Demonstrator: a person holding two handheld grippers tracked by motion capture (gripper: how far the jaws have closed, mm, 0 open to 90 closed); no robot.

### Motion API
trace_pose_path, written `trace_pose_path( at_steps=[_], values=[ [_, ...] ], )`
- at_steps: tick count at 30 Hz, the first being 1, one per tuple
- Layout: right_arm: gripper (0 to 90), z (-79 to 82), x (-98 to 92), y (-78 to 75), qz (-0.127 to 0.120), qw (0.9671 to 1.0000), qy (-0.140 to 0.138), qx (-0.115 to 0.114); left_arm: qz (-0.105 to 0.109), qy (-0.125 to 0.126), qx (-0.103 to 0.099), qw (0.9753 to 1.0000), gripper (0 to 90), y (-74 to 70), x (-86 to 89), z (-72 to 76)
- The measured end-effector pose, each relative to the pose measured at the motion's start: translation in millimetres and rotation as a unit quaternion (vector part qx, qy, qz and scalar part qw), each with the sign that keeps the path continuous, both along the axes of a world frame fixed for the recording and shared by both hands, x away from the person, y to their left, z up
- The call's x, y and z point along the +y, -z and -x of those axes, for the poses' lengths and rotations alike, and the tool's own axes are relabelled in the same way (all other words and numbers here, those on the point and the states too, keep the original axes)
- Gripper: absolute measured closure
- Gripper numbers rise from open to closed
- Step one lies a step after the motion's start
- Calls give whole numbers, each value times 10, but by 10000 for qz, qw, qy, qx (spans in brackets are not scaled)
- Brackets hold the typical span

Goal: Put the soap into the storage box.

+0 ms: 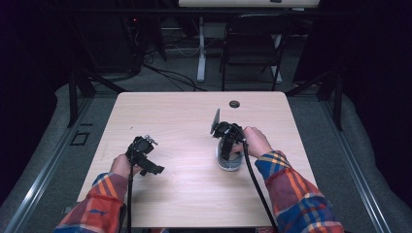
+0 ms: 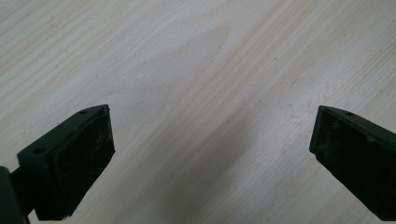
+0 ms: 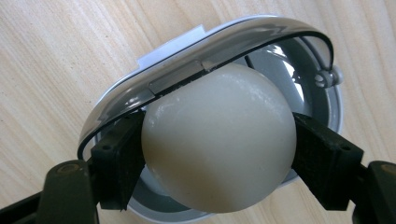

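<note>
A pale wooden surface sits mid-frame, a dark folding chair beyond it at top centre. The right tongs clamp a white egg above a grey lidded holder (right of centre). The left tongs gape wide, empty.

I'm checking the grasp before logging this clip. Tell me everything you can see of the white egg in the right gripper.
The egg is smooth, off-white, faintly glossy and looks whole, with no crack showing. The right gripper clamps it, one black finger on each side. It sits in or just over the grey hollow of a small open container, whose hinged glossy lid stands up behind it and looks to touch its top. In the high view the container rests on the wooden table.
</note>
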State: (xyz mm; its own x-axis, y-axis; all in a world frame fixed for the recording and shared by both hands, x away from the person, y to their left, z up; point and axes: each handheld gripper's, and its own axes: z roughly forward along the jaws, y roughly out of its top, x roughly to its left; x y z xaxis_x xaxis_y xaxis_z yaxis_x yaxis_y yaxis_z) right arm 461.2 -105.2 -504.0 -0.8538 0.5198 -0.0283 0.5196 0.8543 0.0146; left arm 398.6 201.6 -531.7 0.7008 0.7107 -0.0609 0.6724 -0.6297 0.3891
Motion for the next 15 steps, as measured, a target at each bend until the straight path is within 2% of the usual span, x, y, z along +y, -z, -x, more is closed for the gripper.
trace_pose_path(
  at_steps=[4, 7, 15],
  values=[
    [183, 17, -10, -27, -85, 10000, 3, -2, 0, -2, 0, 10000, 0, -1, -1, 2],
    [168, 43, -33, -83, -259, 9997, -24, 0, -11, -5, 5, 10000, 0, -2, -1, 2],
    [98, 139, -122, -267, -491, 9986, -29, -194, 0, -5, 6, 10000, 0, 0, -1, 1]
  ],
)
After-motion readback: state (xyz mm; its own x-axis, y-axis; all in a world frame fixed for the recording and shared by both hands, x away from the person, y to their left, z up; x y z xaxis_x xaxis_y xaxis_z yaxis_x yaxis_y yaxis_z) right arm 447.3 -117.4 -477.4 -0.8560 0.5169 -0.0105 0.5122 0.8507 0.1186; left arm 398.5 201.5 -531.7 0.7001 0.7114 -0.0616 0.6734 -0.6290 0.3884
